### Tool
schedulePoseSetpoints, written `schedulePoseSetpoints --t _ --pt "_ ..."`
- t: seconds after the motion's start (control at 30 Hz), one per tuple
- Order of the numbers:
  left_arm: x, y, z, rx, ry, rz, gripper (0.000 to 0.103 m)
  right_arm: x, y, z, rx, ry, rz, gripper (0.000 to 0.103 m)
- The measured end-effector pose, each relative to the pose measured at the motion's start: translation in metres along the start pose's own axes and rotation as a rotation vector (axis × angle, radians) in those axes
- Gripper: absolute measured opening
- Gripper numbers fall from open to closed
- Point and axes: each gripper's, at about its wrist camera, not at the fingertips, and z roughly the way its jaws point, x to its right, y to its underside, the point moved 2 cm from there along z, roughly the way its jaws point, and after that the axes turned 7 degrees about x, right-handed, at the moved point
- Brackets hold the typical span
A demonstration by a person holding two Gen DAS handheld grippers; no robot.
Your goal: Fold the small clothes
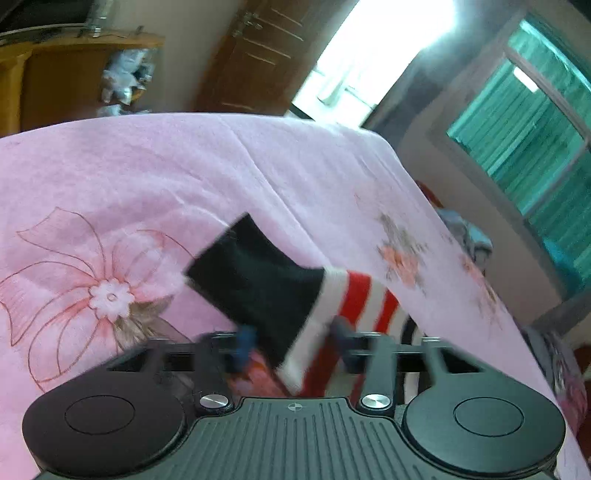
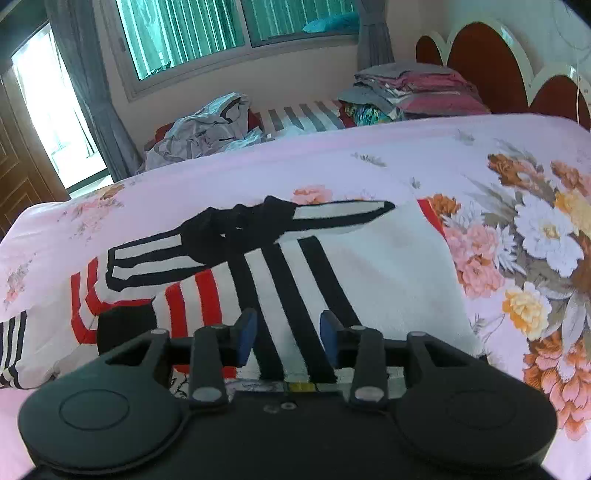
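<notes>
Right now my left gripper (image 1: 291, 345) has its blue pads (image 1: 243, 347) set fairly wide, with a red, white and black garment's cuff (image 1: 258, 280) passing between them; motion blur keeps me from telling whether they actually pinch the cloth. That cuff is a black band, followed by white and red stripes, lifted above the pink floral bedspread (image 1: 147, 177).

My right gripper (image 2: 288, 338) is spread wide and holds nothing, its fingers (image 2: 245, 334) straddling three black stripes on the white shirt (image 2: 369, 266) just beneath them. This small shirt lies on the bedspread (image 2: 517, 155), mostly white, with a black collar (image 2: 240, 225) bunched at its far edge and a black-edged sleeve pointing far right. To the left, its red-and-white striped sleeve (image 2: 184, 295) ends in a black cuff near the gripper's left arm.

Farther off, a crumpled grey heap (image 2: 207, 129) lies by the bed's far left edge, and a stack of folded fabrics (image 2: 413, 92) rests before the red headboard (image 2: 476, 55). Beyond them stands a window with teal curtains (image 2: 184, 33).
</notes>
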Motion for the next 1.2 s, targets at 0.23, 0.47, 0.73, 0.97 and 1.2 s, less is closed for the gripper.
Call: schedulePoseSetpoints --t 0.23,0.47,0.73,0.97,1.2 --pt "0.056 0.009 -0.014 0.053 0.158 0.121 0.004 0.011 0.004 -0.006 0.007 0.006 0.017 0.037" --pt "0.205 0.059 -0.049 0.014 0.433 0.37 0.004 0.038 -0.002 -0.013 0.034 -0.011 0.065 0.037" --pt "0.346 0.162 -0.068 -0.139 0.578 0.589 0.004 0.081 -0.006 -0.025 0.056 -0.028 0.138 0.038" --pt "0.393 0.251 -0.073 -0.319 0.61 0.751 0.004 0.116 -0.001 -0.035 0.049 0.011 0.162 0.039" --pt "0.393 0.295 -0.091 -0.406 0.702 0.851 0.048 0.126 0.001 -0.035 0.024 0.009 0.176 0.058"
